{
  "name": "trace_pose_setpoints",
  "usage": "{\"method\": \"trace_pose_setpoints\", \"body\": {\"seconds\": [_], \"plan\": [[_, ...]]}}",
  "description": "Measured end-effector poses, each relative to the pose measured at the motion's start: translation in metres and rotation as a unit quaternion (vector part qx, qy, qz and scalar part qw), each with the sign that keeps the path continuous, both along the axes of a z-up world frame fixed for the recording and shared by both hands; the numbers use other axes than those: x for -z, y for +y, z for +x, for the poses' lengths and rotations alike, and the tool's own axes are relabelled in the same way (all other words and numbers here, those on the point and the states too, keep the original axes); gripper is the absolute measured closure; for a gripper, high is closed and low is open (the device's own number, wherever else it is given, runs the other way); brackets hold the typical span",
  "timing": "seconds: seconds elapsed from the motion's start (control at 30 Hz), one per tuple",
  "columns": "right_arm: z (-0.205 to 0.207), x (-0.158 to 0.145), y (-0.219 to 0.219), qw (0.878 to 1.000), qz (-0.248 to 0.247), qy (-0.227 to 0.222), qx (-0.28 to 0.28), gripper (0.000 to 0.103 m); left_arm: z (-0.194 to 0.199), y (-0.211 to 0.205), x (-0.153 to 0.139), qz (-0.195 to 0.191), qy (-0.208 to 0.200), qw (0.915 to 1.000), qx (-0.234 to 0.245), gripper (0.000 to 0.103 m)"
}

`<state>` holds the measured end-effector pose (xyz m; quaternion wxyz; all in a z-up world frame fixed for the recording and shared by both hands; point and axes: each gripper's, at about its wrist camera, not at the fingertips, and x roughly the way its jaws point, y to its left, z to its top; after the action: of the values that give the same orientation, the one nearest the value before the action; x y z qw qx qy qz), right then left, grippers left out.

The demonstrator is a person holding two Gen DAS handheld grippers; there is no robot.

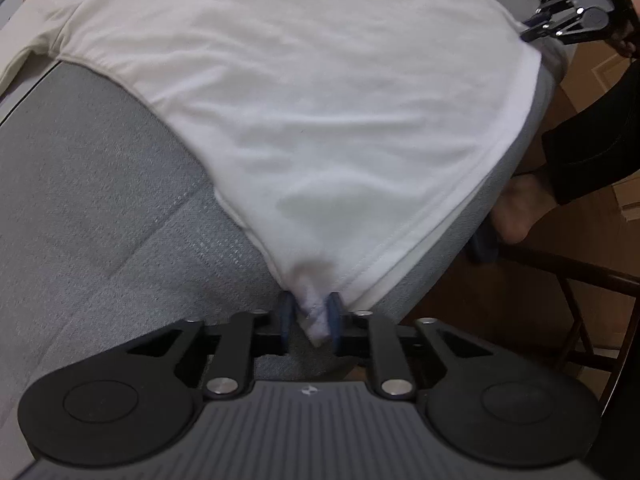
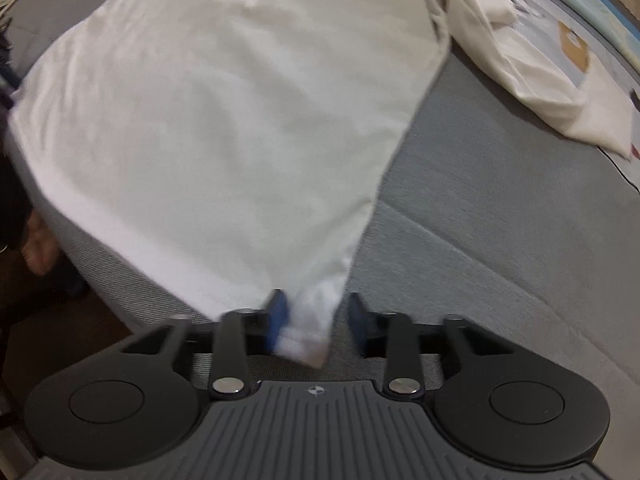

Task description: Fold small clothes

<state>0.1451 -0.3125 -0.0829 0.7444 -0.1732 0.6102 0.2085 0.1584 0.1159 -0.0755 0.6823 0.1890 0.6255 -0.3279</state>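
Observation:
A white T-shirt (image 1: 320,100) lies spread over a grey cushioned surface (image 1: 100,200), its hem hanging slightly past the edge. My left gripper (image 1: 310,320) is shut on one bottom corner, the cloth bunched between both blue pads. In the right wrist view the shirt (image 2: 220,120) runs down to its other bottom corner, which sits between the pads of my right gripper (image 2: 316,320). That corner touches the left pad, and a gap shows at the right pad. The right gripper (image 1: 532,28) also appears far right in the left wrist view, at the shirt's edge.
A second cream garment (image 2: 520,60) with a print lies bunched at the back right of the cushion (image 2: 500,220). A person's bare foot (image 1: 516,208) and black trouser leg (image 1: 592,152) stand beside the cushion's edge on a wooden floor. A dark wooden frame (image 1: 580,280) stands nearby.

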Motion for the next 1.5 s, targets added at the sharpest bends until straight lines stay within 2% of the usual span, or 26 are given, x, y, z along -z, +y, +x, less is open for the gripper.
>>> {"method": "trace_pose_setpoints", "body": {"seconds": [0.07, 0.13, 0.23, 0.3, 0.37, 0.43, 0.5, 0.6, 0.67, 0.73, 0.77, 0.83, 0.93, 0.97, 1.0, 1.03, 1.13, 1.2, 1.27, 1.37, 1.4, 1.5], "plan": [[-0.002, 0.0, 0.004, 1.0, 0.004, -0.007, -0.013, 0.097, -0.003, 0.003, -0.003, -0.009, -0.004, 0.9999, 0.004, 0.096], [-0.004, -0.002, 0.004, 1.0, 0.02, 0.0, -0.015, 0.098, -0.006, 0.008, -0.005, -0.011, 0.006, 0.9999, 0.009, 0.097], [-0.008, -0.006, 0.004, 0.998, 0.058, 0.027, -0.027, 0.099, -0.012, 0.016, -0.004, 0.013, 0.011, 0.9996, 0.021, 0.097], [-0.013, -0.003, 0.006, 0.997, 0.052, 0.039, -0.041, 0.099, -0.009, 0.021, -0.006, 0.01, 0.013, 0.9998, 0.01, 0.095], [-0.011, 0.001, 0.006, 0.998, 0.034, 0.033, -0.037, 0.097, -0.005, 0.025, -0.012, -0.007, 0.01, 0.9999, -0.002, 0.095], [-0.004, -0.004, 0.0, 0.999, 0.043, 0.023, -0.012, 0.095, 0.002, 0.023, -0.021, -0.028, -0.006, 0.9996, -0.006, 0.094], [0.001, -0.011, -0.006, 0.998, 0.058, 0.004, 0.012, 0.083, 0.007, 0.021, -0.03, -0.045, -0.025, 0.9986, -0.013, 0.094], [0.004, -0.01, -0.006, 0.998, 0.064, 0.003, 0.019, 0.081, 0.017, 0.015, -0.035, -0.063, -0.033, 0.9973, -0.018, 0.094], [-0.002, 0.001, -0.001, 0.999, 0.036, 0.023, -0.006, 0.081, 0.019, 0.009, -0.026, -0.041, -0.026, 0.9987, -0.015, 0.094], [-0.012, 0.003, 0.004, 0.999, 0.018, 0.015, -0.039, 0.081, 0.019, -0.003, -0.008, 0.029, -0.028, 0.9991, 0.013, 0.09], [-0.009, 0.0, 0.002, 0.999, 0.027, 0.014, -0.031, 0.081, 0.017, -0.007, -0.003, 0.055, -0.036, 0.9974, 0.029, 0.09], [0.0, -0.009, -0.007, 0.999, 0.045, -0.004, 0.005, 0.081, 0.025, -0.008, -0.011, 0.043, -0.047, 0.9977, 0.02, 0.09], [0.016, -0.024, -0.025, 0.995, 0.064, -0.055, 0.061, 0.08, 0.042, -0.012, -0.036, 0.007, -0.101, 0.9948, -0.014, 0.089], [0.021, -0.028, -0.032, 0.992, 0.064, -0.074, 0.084, 0.079, 0.045, -0.014, -0.042, -0.008, -0.109, 0.9938, -0.019, 0.086], [0.028, -0.031, -0.04, 0.988, 0.062, -0.092, 0.107, 0.079, 0.049, -0.018, -0.046, -0.014, -0.12, 0.9925, -0.019, 0.077], [0.033, -0.034, -0.048, 0.984, 0.06, -0.109, 0.13, 0.079, 0.051, -0.025, -0.049, -0.009, -0.134, 0.9909, -0.012, 0.074], [0.049, -0.044, -0.07, 0.966, 0.056, -0.161, 0.197, 0.078, 0.055, -0.049, -0.045, 0.043, -0.161, 0.9859, 0.016, 0.071], [0.062, -0.054, -0.088, 0.949, 0.049, -0.2, 0.237, 0.076, 0.06, -0.064, -0.044, 0.082, -0.182, 0.9798, 0.014, 0.071], [0.074, -0.06, -0.099, 0.931, 0.048, -0.237, 0.272, 0.076, 0.071, -0.071, -0.05, 0.086, -0.201, 0.9758, -0.008, 0.068], [0.089, -0.067, -0.114, 0.907, 0.051, -0.282, 0.309, 0.075, 0.09, -0.079, -0.062, 0.066, -0.223, 0.9712, -0.053, 0.058], [0.097, -0.066, -0.117, 0.901, 0.049, -0.292, 0.317, 0.076, 0.097, -0.083, -0.065, 0.067, -0.231, 0.9682, -0.069, 0.055], [0.119, -0.063, -0.128, 0.886, 0.046, -0.31, 0.341, 0.076, 0.118, -0.089, -0.073, 0.072, -0.239, 0.9618, -0.112, 0.055]]}}
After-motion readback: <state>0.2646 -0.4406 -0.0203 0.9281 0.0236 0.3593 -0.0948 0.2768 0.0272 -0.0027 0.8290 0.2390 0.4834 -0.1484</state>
